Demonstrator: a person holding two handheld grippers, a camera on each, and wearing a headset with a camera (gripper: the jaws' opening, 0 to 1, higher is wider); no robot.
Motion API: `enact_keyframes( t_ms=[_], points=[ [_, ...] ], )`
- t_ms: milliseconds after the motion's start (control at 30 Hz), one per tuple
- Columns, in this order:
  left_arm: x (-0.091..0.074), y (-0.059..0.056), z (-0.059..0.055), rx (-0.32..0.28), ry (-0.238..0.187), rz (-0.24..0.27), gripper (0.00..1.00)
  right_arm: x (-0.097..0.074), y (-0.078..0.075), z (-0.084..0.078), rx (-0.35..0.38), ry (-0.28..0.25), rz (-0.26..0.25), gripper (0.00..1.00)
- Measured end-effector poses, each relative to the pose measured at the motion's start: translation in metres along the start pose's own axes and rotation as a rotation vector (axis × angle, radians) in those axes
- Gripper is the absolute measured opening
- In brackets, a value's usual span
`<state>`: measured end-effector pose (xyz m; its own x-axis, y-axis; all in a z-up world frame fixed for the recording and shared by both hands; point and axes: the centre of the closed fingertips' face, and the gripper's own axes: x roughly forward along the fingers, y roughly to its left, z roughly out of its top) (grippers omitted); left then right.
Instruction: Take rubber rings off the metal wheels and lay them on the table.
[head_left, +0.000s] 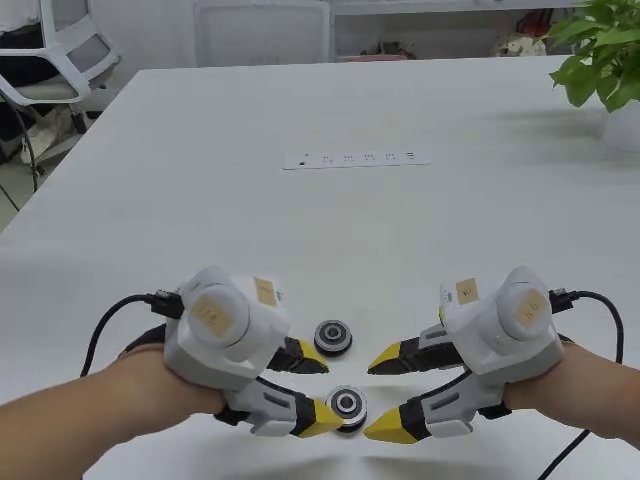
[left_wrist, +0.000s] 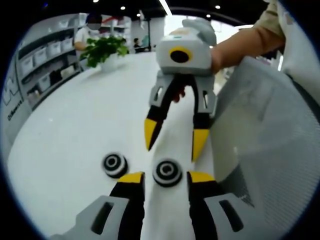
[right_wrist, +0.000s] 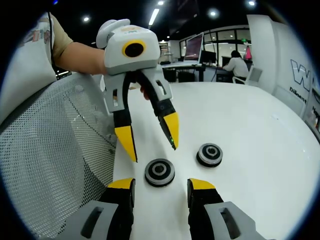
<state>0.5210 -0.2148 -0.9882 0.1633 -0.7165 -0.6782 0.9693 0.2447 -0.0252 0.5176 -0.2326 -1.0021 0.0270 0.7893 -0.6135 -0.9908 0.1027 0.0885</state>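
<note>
Left gripper (head_left: 318, 388): we see its fingers spread wide, holding nothing.
Right gripper (head_left: 372, 398): fingers equally wide, empty.
Near wheel (head_left: 347, 404): between the 2 grippers' tips, just beside the left one's near finger; contact we cannot tell.
Far wheel (head_left: 332, 337): just beyond, apart.
Worktop (head_left: 300, 220): near edge close; open room far, left, right.

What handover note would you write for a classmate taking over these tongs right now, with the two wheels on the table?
Left tongs: open, empty.
Right tongs: open, empty, facing the left ones.
Near wheel lies on the table between the two sets of tips; far wheel sits just beyond it.
Done: nothing yet; both wheels wear their rubber rings.
Left: strip both rings and lay them on the table.
</note>
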Motion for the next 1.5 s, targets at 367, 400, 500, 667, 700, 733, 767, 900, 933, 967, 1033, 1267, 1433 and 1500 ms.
enact_keyframes(
  t_ms=[367,400,500,667,700,733,767,900,933,967,1033,1267,1433,1500],
  points=[
    [0.009,-0.003,0.0,-0.006,0.006,-0.007,0.28,0.001,0.002,0.0,0.004,-0.001,0.004,0.4],
    [0.01,-0.003,0.0,-0.005,0.005,-0.008,0.27,0.001,0.002,0.0,0.004,-0.001,0.005,0.4],
    [0.012,-0.003,0.001,-0.003,0.005,-0.009,0.24,0.001,0.002,0.0,0.001,0.001,0.006,0.4],
    [0.015,-0.004,0.0,0.003,0.011,-0.006,0.22,0.0,0.002,0.0,0.001,-0.001,0.005,0.4],
    [0.016,-0.005,0.0,0.004,0.013,-0.007,0.21,0.0,0.002,0.0,0.001,0.0,0.005,0.4],
    [0.016,-0.005,0.0,0.008,0.015,-0.008,0.21,0.0,0.003,-0.001,0.002,0.0,0.005,0.4],
    [0.017,-0.005,0.0,0.012,0.019,-0.006,0.2,0.0,0.003,-0.001,0.002,0.0,0.006,0.4],
    [0.019,-0.005,-0.004,0.015,0.03,0.002,0.18,0.001,0.003,-0.001,0.002,0.002,0.007,0.4],
    [0.018,-0.004,-0.003,0.007,0.028,0.005,0.17,0.001,0.003,-0.001,0.001,0.002,0.007,0.4],
    [0.018,-0.004,-0.003,0.006,0.026,0.007,0.17,0.001,0.003,-0.001,0.001,0.002,0.007,0.4],
    [0.018,-0.004,-0.003,0.014,0.022,0.013,0.17,0.001,0.003,-0.001,0.002,0.002,0.007,0.4],
    [0.018,-0.002,-0.003,0.026,0.009,0.039,0.15,0.001,0.002,0.0,0.001,0.003,0.008,0.38],
    [0.018,-0.002,-0.003,0.025,-0.002,0.048,0.14,0.003,0.003,0.002,0.01,-0.002,0.015,0.38],
    [0.018,-0.001,-0.003,0.023,-0.006,0.051,0.14,0.004,0.003,0.003,0.004,0.002,0.019,0.37]
  ],
)
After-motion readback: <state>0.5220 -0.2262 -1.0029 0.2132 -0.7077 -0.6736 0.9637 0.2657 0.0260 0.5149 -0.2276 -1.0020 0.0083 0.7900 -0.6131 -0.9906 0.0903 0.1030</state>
